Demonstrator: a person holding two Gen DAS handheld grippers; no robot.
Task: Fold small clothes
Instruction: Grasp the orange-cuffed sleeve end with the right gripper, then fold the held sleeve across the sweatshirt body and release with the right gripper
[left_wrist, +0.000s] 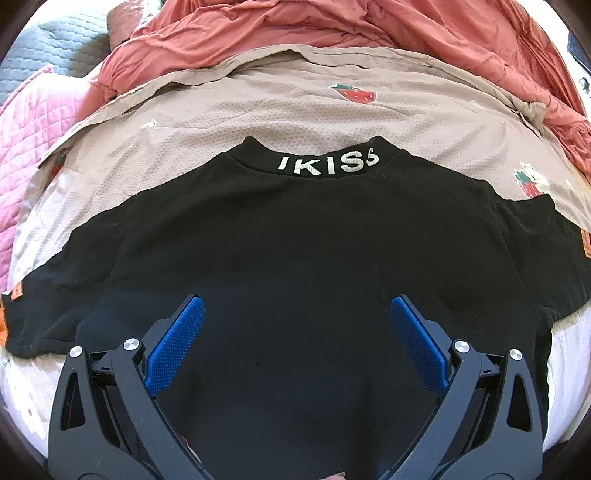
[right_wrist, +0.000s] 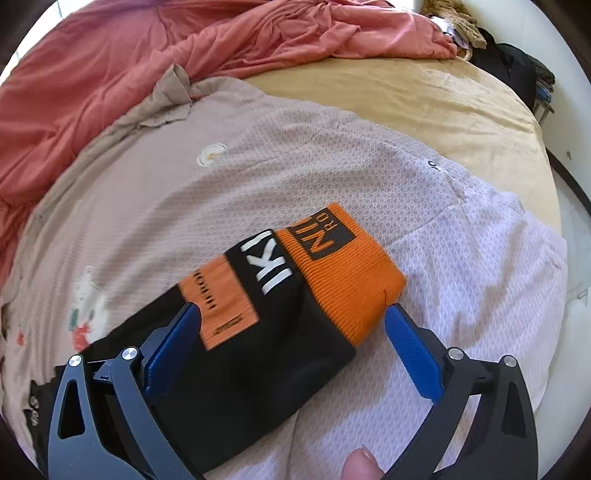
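A black shirt (left_wrist: 295, 240) lies flat on a strawberry-print sheet (left_wrist: 258, 110) on a bed. The left gripper (left_wrist: 295, 310) hovers over its near half, jaws wide open. The right gripper (right_wrist: 291, 314), jaws open, straddles the shirt's orange-cuffed sleeve (right_wrist: 347, 280).

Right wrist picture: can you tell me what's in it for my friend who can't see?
A folded black garment with an orange ribbed cuff and white letters lies on a pale strawberry-print blanket on a bed. The right hand-held gripper, with blue pads, is open around the garment's end. A rumpled salmon-red duvet is heaped behind.
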